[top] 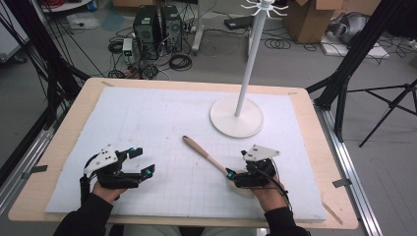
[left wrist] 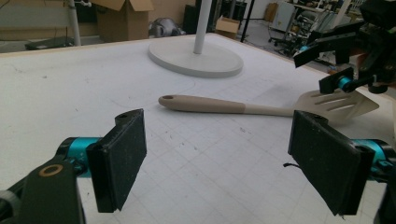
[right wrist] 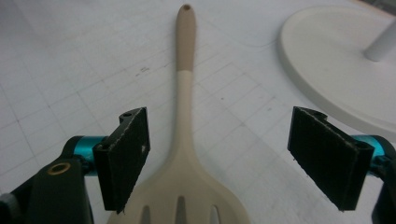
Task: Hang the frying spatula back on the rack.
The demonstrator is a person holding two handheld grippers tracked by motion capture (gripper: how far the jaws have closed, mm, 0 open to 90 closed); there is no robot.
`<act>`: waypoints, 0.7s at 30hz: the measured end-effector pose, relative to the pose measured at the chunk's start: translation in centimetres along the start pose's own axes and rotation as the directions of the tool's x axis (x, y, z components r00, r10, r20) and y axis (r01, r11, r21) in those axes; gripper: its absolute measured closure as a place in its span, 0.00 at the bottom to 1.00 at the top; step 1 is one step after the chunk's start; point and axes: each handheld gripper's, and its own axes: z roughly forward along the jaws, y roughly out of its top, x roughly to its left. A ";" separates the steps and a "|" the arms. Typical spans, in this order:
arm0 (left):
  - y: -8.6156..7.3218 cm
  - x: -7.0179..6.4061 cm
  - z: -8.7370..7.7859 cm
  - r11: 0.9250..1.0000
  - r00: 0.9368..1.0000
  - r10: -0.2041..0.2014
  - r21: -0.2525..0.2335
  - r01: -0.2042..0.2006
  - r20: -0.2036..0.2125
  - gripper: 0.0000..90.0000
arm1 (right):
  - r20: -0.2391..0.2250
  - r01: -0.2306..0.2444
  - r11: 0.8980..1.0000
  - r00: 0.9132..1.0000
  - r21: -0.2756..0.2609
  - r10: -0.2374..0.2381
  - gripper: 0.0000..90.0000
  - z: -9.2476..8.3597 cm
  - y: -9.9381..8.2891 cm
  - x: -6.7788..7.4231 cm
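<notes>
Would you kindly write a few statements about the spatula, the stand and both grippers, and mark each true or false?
1. The spatula lies flat on the white mat. True.
2. The right gripper is clamped on the spatula's handle. False: its jaws stand open over the slotted blade end.
3. The left gripper is open and holds nothing. True.
4. The spatula hangs from the white stand. False: it lies on the mat, apart from the stand's round base.
5. The handle's end has a small hole. True.
</notes>
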 end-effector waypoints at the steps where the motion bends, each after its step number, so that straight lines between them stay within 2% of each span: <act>1: 0.0 0.0 0.0 1.000 1.000 -0.006 0.003 0.006 0.001 0.22 | -0.010 0.014 1.000 1.000 0.024 -0.014 0.23 0.5 0.3 0.1; 2: 0.0 0.1 0.0 1.000 1.000 -0.008 0.004 0.008 0.001 0.22 | -0.036 0.029 0.997 0.999 0.068 -0.027 0.25 1.6 0.9 0.4; 5: 0.0 0.2 0.0 1.000 1.000 -0.007 0.004 0.007 -0.002 0.22 | -0.045 0.034 0.995 0.999 0.094 -0.030 0.25 2.4 1.3 0.5; 7: 0.0 0.2 -0.1 1.000 1.000 -0.010 0.003 0.010 0.000 0.22 | -0.056 0.048 0.989 0.998 0.142 -0.041 0.26 3.3 1.9 0.7; 10: 0.0 0.3 -0.1 1.000 1.000 -0.008 0.005 0.008 0.000 0.22 | -0.059 0.054 0.984 0.997 0.170 -0.044 0.26 3.8 2.3 0.8; 14: 0.1 0.4 -0.1 1.000 1.000 -0.010 0.005 0.010 0.000 0.22 | -0.070 0.070 0.965 0.996 0.253 -0.054 0.29 4.8 2.7 0.7; 15: 0.1 0.4 -0.1 1.000 1.000 -0.011 0.006 0.011 -0.001 0.22 | -0.080 0.073 0.957 0.995 0.281 -0.052 0.31 5.2 2.8 0.7; 16: 0.1 0.4 -0.1 1.000 1.000 -0.013 0.006 0.013 -0.002 0.22 | -0.080 0.073 0.957 0.995 0.281 -0.052 0.31 5.2 2.8 0.7; 18: 0.1 0.4 -0.1 1.000 1.000 -0.013 0.008 0.013 -0.001 0.22 | -0.089 0.077 0.946 0.995 0.314 -0.051 0.35 5.7 3.0 0.7; 19: 0.1 0.4 -0.1 1.000 1.000 -0.013 0.008 0.013 -0.001 0.22 | -0.089 0.077 0.946 0.995 0.314 -0.051 0.35 5.7 3.0 0.7; 21: 0.1 0.4 -0.1 1.000 1.000 -0.012 0.009 0.012 -0.001 0.22 | -0.096 0.083 0.936 0.994 0.341 -0.054 0.39 6.2 3.1 0.7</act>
